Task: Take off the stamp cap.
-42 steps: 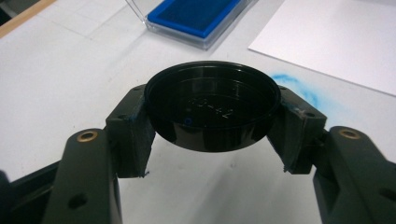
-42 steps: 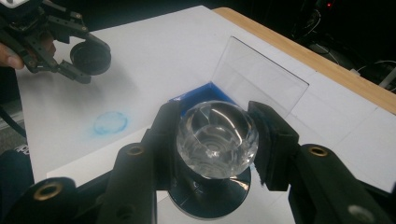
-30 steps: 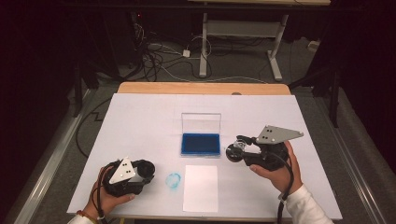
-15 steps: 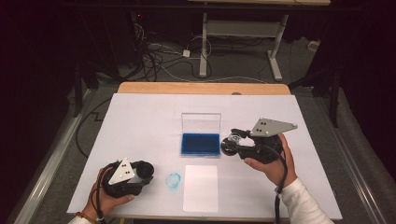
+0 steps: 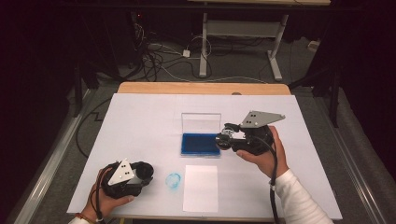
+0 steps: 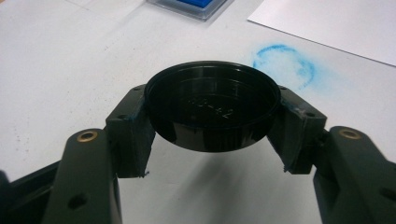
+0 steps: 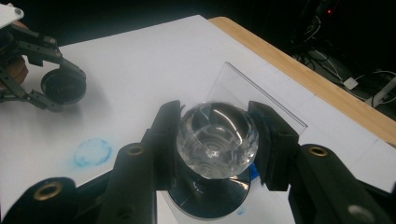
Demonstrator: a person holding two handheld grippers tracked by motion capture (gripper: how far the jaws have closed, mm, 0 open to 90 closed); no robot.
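My left gripper [image 5: 145, 171] rests near the table's front left, shut on a round black cap [image 6: 212, 112] with its hollow side up. My right gripper [image 5: 225, 138] hovers at the right edge of the blue ink pad [image 5: 198, 143], shut on a stamp with a clear faceted knob [image 7: 217, 135] and a black round base. In the right gripper view the left gripper [image 7: 52, 88] shows far off at the upper left. The ink pad sits in a clear case whose lid [image 5: 201, 122] stands open behind it.
A white sheet of paper [image 5: 201, 187] lies in front of the ink pad. A round blue ink smudge [image 5: 173, 180] marks the white table cover between the left gripper and the paper. A wooden table edge [image 5: 201, 87] runs along the far side.
My right gripper has carried the stamp leftward, from beside the ink pad to over its right edge. The left gripper and its cap stayed put.
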